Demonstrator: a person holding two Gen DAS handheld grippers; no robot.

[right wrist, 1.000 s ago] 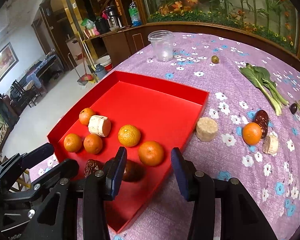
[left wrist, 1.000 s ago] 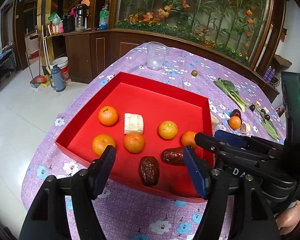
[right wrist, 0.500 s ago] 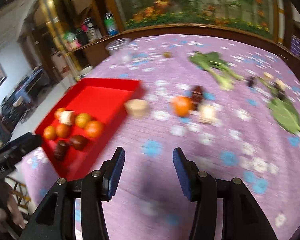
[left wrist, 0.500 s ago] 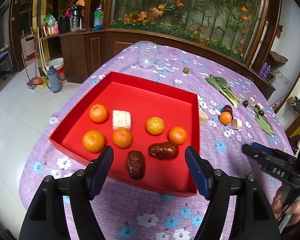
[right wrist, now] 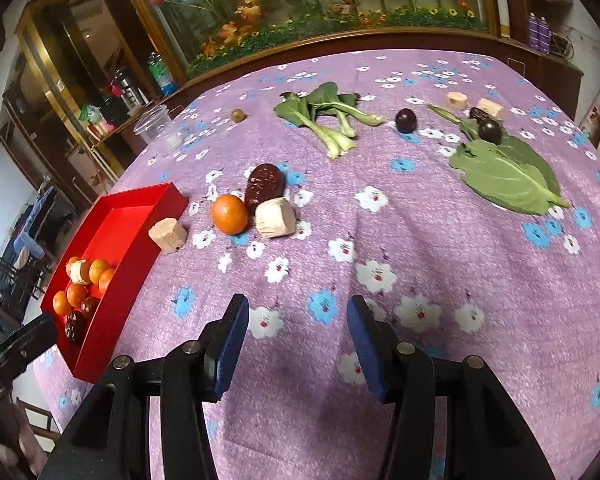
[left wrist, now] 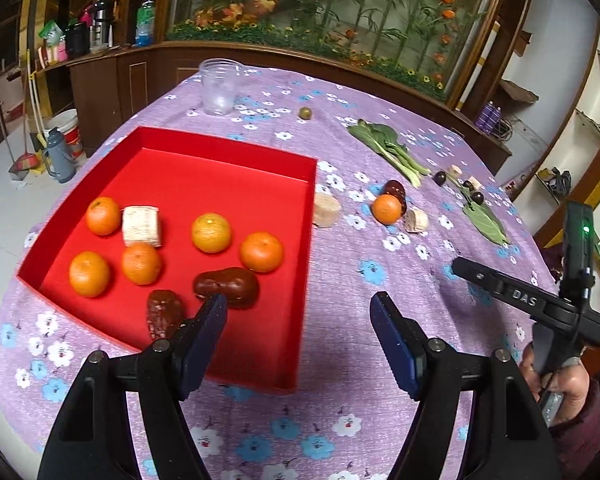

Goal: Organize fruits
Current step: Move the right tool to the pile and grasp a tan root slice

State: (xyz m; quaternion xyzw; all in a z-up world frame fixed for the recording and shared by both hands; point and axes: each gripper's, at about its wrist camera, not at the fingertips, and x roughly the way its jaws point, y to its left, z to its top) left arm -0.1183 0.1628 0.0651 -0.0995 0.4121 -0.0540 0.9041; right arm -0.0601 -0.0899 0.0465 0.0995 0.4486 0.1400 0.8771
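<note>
A red tray (left wrist: 236, 148) (right wrist: 138, 196) on the purple flowered cloth holds several oranges (left wrist: 211, 232), two dark dates (left wrist: 227, 286) and a pale corn piece (left wrist: 141, 226). Outside it lie an orange (right wrist: 229, 214) (left wrist: 386, 209), a date (right wrist: 264, 186), a corn piece (right wrist: 275, 217) and another pale piece (right wrist: 167, 235) by the tray's wall. My left gripper (left wrist: 298, 312) is open and empty over the tray's near right corner. My right gripper (right wrist: 296, 320) is open and empty above bare cloth, short of the loose orange.
Bok choy (right wrist: 328, 114), a large leaf (right wrist: 500, 172), two dark plums (right wrist: 406, 120), small pale pieces (right wrist: 456, 99) and a green olive (right wrist: 238, 115) lie farther back. A clear plastic cup (left wrist: 219, 86) stands beyond the tray. The table drops off at the left.
My right gripper has swung right, away from the tray, to face the loose fruit on the cloth. My left gripper has drifted right toward the tray's corner. Both stay open.
</note>
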